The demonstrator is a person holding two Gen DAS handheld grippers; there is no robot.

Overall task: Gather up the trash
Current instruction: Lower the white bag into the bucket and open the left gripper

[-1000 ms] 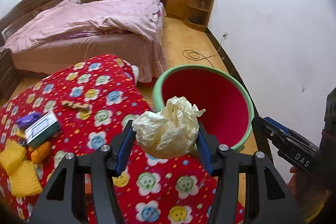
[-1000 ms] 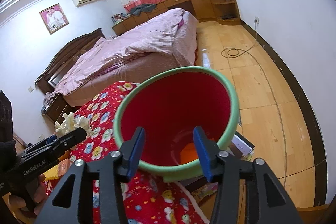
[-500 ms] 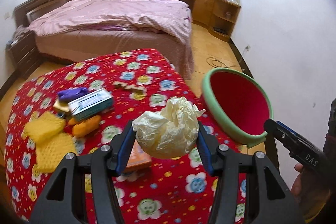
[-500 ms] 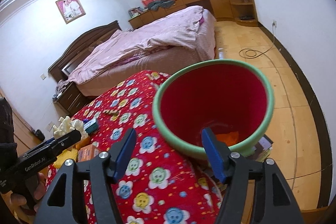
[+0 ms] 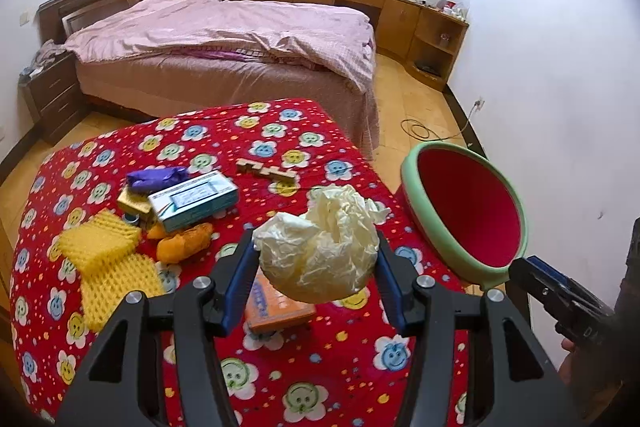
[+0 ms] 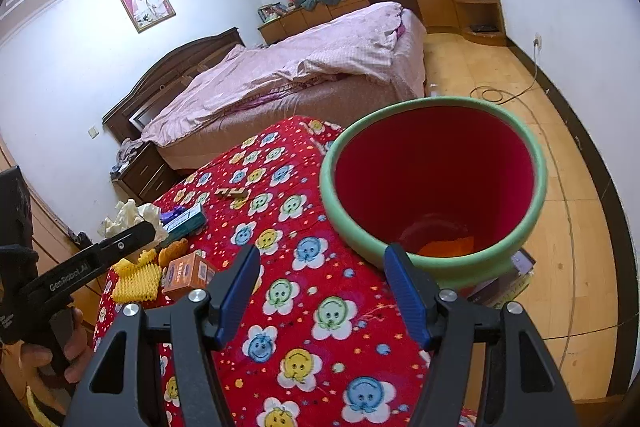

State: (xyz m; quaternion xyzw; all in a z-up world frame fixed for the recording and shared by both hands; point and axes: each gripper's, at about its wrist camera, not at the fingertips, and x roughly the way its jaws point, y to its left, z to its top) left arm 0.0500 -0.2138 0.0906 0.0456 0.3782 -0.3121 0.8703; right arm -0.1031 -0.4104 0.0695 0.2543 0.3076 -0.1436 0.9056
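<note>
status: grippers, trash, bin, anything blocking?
Left gripper shut on crumpled paper. Right gripper open, empty, jaws just widened. Bin beside table, orange scrap inside; path clear.

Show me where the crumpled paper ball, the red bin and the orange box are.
crumpled paper ball [image 5: 320,247], left wrist view, middle of the wad.
red bin [image 6: 424,263], right wrist view, near side of its green rim.
orange box [image 6: 188,273], right wrist view, its front face.

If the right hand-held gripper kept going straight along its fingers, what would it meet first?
Probably the red flowered tablecloth, which fills the gap between the open right hand-held gripper's fingers. The green-rimmed bin sits just right of that line; depth is unclear.
</note>
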